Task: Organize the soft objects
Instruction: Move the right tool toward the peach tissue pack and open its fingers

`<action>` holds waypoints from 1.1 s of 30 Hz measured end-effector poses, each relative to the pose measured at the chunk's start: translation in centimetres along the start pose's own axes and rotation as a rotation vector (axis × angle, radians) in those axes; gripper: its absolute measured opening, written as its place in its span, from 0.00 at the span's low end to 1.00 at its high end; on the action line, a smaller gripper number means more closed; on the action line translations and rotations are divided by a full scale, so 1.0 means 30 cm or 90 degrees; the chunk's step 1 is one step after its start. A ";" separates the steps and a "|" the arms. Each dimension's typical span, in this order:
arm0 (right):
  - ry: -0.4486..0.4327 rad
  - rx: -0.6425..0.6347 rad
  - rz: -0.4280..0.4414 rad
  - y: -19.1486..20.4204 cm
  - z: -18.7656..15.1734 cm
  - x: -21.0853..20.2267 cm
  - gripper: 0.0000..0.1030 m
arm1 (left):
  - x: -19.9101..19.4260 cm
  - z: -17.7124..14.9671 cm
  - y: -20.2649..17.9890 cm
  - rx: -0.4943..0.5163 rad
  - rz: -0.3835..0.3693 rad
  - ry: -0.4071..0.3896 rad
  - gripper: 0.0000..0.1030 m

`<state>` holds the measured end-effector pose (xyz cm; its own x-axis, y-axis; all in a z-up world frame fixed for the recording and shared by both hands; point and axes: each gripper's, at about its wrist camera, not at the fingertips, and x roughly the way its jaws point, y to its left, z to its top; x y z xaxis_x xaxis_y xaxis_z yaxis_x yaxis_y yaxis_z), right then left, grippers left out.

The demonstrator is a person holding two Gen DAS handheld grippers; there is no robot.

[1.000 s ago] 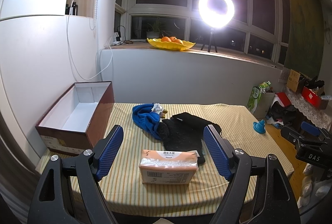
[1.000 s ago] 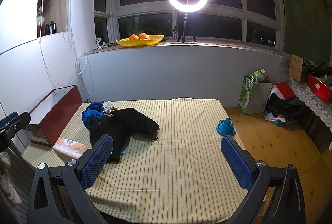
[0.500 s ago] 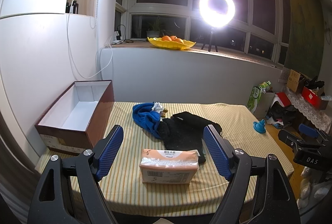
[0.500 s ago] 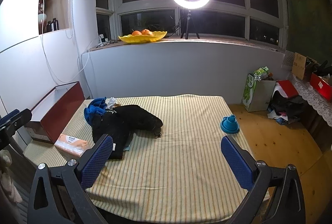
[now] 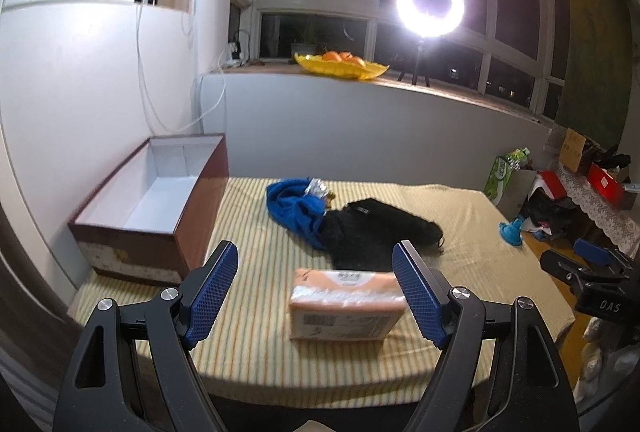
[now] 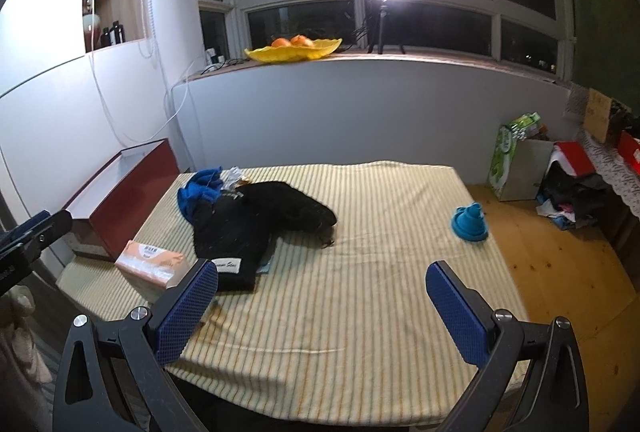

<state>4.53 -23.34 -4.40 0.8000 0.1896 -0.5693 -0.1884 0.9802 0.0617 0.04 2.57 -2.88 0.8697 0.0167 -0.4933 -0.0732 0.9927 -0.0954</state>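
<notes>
Left wrist — rectangular plastic-wrapped tissue pack (image 5: 347,306).

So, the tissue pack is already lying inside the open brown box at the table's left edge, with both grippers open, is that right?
Not quite. The tissue pack lies on the striped tablecloth, outside the brown box, as the left wrist view shows. Both grippers, left and right, are open.
</notes>
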 end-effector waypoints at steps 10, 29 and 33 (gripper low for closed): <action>0.062 0.018 0.076 0.030 -0.032 0.097 0.99 | 0.031 -0.064 0.114 -0.023 0.025 0.054 0.77; 0.210 0.036 0.246 0.168 -0.058 0.333 0.38 | 0.106 -0.105 0.164 -0.041 -0.004 0.112 0.77; 0.244 0.047 0.273 0.191 -0.074 0.406 0.24 | 0.114 -0.110 0.171 -0.043 -0.002 0.114 0.77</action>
<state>11.93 -15.54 -12.78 0.3947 0.5493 -0.7366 -0.3988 0.8246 0.4012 1.05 7.32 -7.90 0.7698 -0.0132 -0.6381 -0.1088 0.9824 -0.1516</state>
